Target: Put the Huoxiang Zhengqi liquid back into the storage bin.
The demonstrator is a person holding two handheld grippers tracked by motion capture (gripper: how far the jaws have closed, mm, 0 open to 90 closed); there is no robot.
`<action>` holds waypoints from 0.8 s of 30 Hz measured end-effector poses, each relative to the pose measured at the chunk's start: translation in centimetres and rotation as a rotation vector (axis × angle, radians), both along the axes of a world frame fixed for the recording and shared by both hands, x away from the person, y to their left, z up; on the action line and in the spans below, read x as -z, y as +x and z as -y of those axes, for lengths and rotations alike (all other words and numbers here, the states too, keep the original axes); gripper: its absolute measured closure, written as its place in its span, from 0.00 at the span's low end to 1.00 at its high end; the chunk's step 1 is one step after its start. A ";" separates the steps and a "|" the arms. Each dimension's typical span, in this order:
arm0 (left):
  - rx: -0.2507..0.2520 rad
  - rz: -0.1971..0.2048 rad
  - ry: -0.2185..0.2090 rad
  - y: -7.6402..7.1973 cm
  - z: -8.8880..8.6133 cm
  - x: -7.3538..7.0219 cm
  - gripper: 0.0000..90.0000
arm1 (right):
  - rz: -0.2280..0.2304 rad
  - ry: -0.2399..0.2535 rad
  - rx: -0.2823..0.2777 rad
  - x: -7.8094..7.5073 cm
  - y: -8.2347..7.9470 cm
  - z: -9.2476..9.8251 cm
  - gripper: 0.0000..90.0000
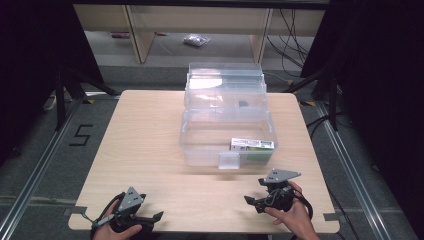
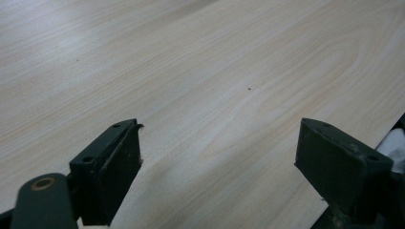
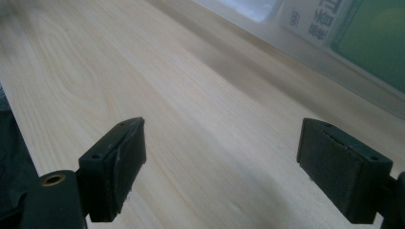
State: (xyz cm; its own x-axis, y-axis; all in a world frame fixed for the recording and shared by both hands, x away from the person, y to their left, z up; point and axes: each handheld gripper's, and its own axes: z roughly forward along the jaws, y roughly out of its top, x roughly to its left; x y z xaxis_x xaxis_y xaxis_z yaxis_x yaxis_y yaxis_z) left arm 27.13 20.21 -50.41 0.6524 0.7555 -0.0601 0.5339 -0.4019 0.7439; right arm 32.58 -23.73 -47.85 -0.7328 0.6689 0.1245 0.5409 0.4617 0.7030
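Observation:
A clear plastic box (image 1: 200, 145) with its lid swung up behind it stands at the middle of the wooden table (image 1: 145, 135). Inside, at the front right, lies a green and white carton (image 1: 251, 146), which the right gripper view catches through the box wall (image 3: 334, 28). My left gripper (image 1: 157, 216) rests near the table's front left edge, jaws wide apart over bare wood (image 2: 217, 157). My right gripper (image 1: 248, 201) sits at the front right, just short of the box, also open with nothing between its jaws (image 3: 219, 167).
A small clear latch tab (image 1: 229, 160) hangs at the box's front wall. Beyond the table are wooden frame legs (image 1: 140, 35), cables (image 1: 292, 35) and a small bag (image 1: 196, 40) on the floor. Black tripod legs (image 1: 62, 95) stand at both sides.

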 end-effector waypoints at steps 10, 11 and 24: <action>-0.015 -0.004 0.009 0.1 0.0 0.1 0.17 | -0.036 -0.039 -0.006 0.7 -1.1 0.0 0.20; -0.014 -0.002 0.003 0.1 0.0 0.1 0.17 | -0.016 -0.052 -0.031 0.8 -0.9 0.1 0.20; -0.014 -0.004 -0.002 0.1 0.0 0.2 0.17 | -0.058 -0.044 0.026 1.1 -2.3 0.1 0.19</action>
State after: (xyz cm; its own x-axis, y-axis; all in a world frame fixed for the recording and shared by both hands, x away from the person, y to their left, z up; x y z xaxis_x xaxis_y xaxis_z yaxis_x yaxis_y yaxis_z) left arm 27.18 20.16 -50.56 0.6416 0.7643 -0.0646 0.5427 -0.3928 0.7424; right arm 30.27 -23.78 -48.98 -0.7078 0.6932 0.1360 0.5919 0.4770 0.6498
